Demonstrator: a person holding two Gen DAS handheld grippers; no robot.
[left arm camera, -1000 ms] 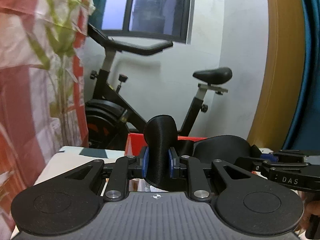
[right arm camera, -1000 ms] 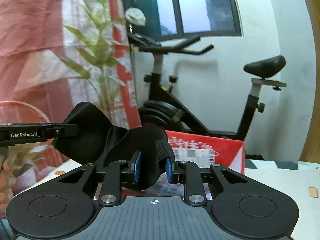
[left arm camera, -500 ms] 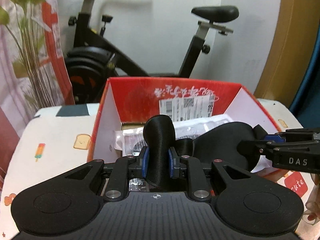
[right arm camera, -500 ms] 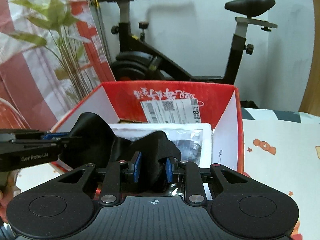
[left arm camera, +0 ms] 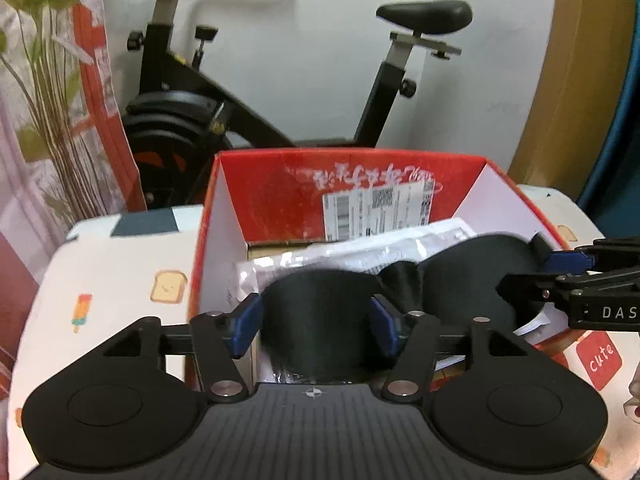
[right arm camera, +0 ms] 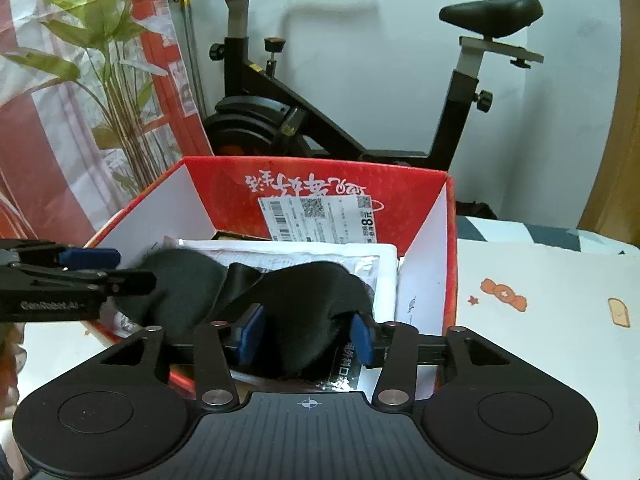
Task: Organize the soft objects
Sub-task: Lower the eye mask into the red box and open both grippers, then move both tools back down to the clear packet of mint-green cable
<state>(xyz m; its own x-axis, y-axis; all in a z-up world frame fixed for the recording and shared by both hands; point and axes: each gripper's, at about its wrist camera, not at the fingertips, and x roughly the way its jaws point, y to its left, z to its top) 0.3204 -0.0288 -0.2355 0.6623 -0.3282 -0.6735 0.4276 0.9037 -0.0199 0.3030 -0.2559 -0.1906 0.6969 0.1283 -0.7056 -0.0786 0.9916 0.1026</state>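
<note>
Your left gripper point(left arm camera: 316, 330) and right gripper point(right arm camera: 306, 334) have just been opening, released around the black eye mask point(right arm camera: 308, 300). It lies over the red box point(right arm camera: 224, 196).

Behind the table I see a black exercise bike point(right arm camera: 320, 92) against the white wall point(right arm camera: 400, 60). A leafy plant point(right arm camera: 100, 52) stands left of it.

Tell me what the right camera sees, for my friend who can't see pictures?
A black eye mask sags over an open red box, between the right gripper's blue pads, whose jaws have just been opening. The left gripper is at its far end. An exercise bike stands behind.
</note>
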